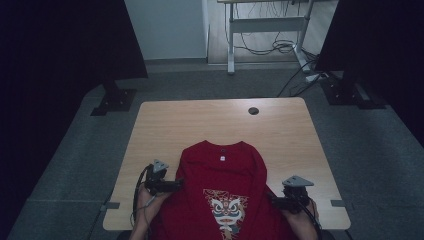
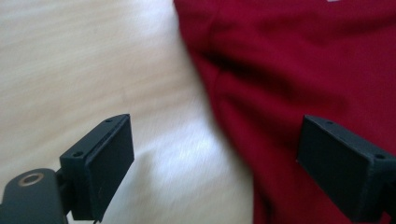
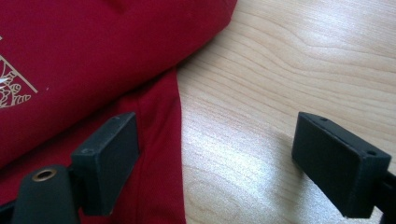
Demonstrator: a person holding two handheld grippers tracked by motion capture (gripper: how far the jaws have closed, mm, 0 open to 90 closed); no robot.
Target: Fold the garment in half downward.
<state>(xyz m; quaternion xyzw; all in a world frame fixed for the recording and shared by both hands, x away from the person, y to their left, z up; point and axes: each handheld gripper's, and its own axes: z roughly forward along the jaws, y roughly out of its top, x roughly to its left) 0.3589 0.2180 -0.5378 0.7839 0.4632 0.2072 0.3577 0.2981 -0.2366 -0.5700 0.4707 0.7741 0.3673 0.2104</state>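
Note:
A red T-shirt (image 1: 222,172) with a lion-mask print lies face up on the wooden table (image 1: 210,120), its hem hanging over the near edge. My left gripper (image 1: 179,185) is at the shirt's left edge, jaws open, straddling the fabric edge (image 2: 261,121) with nothing pinched. My right gripper (image 1: 272,200) is at the shirt's right edge, jaws open, one jaw over the red cloth (image 3: 93,56) and the other over bare wood. Hands hold both grippers from the bottom of the high view.
A round cable hole (image 1: 253,110) sits near the table's far edge. Black curtain stands (image 1: 112,97) flank the table on grey carpet. A desk frame with cables (image 1: 270,35) stands behind.

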